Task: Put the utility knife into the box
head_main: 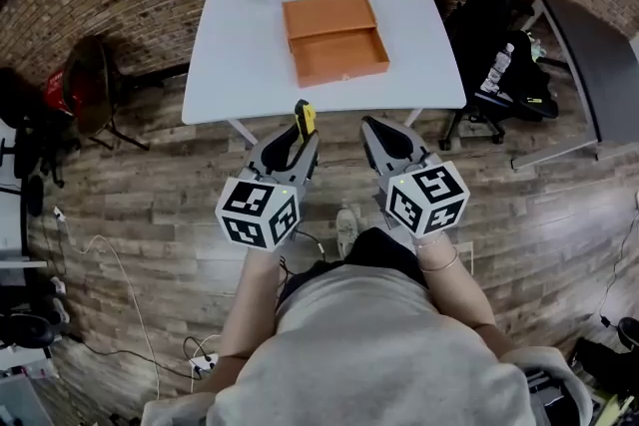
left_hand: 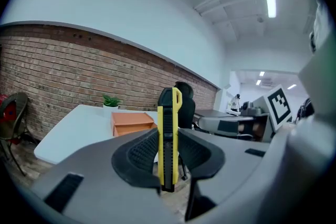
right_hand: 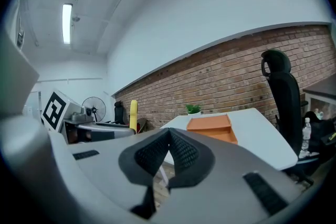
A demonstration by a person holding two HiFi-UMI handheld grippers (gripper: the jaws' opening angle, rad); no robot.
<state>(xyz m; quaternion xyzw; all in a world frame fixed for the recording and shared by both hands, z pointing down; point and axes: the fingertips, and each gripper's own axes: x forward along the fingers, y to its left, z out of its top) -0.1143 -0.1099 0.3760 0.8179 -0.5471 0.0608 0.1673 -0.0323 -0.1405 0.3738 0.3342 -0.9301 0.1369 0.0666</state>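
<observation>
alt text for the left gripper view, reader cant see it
The left gripper holds a yellow and black utility knife upright between its jaws. Beyond it, a white table carries an orange box and a small potted plant, with a brick wall behind.

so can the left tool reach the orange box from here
Likely not yet: the left tool, shut on the utility knife, is short of the table. Nothing blocks the way to the open box, though.

Yellow-black utility knife (left_hand: 168, 134) stands clamped in left hand-held gripper (head_main: 299, 143), well apart from the open orange box (head_main: 334, 40).
</observation>
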